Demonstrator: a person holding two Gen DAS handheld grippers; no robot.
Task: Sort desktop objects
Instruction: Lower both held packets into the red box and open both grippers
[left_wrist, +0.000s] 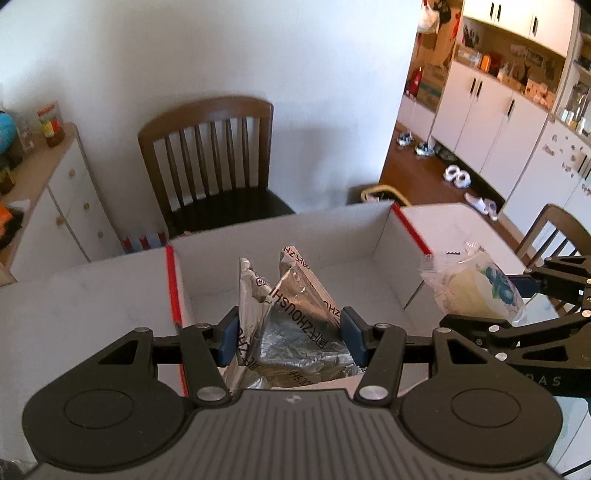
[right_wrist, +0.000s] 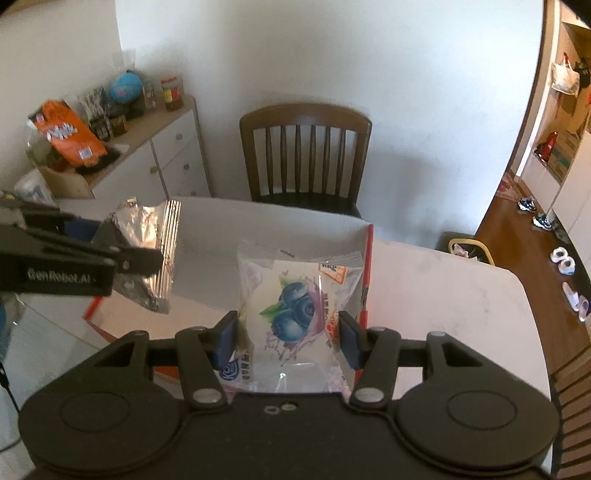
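My left gripper (left_wrist: 290, 334) is shut on a crumpled silver foil packet (left_wrist: 291, 314) with black lettering, held over the open white cardboard box (left_wrist: 280, 236) with red tape on its corners. In the right wrist view that foil packet (right_wrist: 147, 254) hangs at the left in the left gripper (right_wrist: 122, 254). My right gripper (right_wrist: 288, 338) is shut on a clear snack pack printed with blueberries (right_wrist: 295, 314), held above the box's right corner (right_wrist: 367, 258). From the left wrist view the blueberry pack (left_wrist: 476, 288) and right gripper (left_wrist: 517, 306) sit at the right.
The box stands on a white table (right_wrist: 443, 295). A brown wooden chair (left_wrist: 214, 162) sits behind it against the wall. A white sideboard (right_wrist: 166, 147) with jars and an orange bag is at the left. Another chair back (left_wrist: 554, 229) and a floor with shoes lie to the right.
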